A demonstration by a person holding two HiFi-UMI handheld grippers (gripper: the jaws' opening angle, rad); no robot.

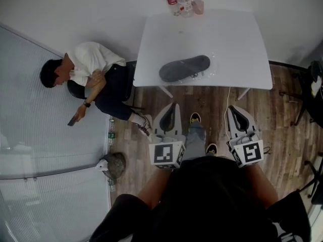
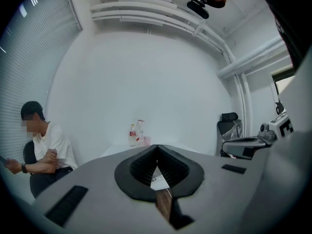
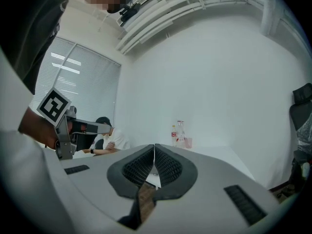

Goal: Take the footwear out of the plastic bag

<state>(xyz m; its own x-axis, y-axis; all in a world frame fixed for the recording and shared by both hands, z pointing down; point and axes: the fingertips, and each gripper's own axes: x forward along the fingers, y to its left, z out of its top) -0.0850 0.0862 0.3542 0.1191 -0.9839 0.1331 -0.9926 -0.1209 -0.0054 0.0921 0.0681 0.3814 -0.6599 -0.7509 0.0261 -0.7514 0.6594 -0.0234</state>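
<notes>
– Head view: where is the footwear?
– The dark footwear lies inside the clear plastic bag on the white table, at upper centre of the frame.
– And the tongs?
– The left gripper and right gripper are at lower centre, below the table's near edge. Both have their jaws pressed together on nothing, well apart from the bag.

Table smooth matt white; floor wood-grain planks; bag clear glossy plastic; footwear matt grey.

Dk grey shoe, wht table, wood-grain floor
</notes>
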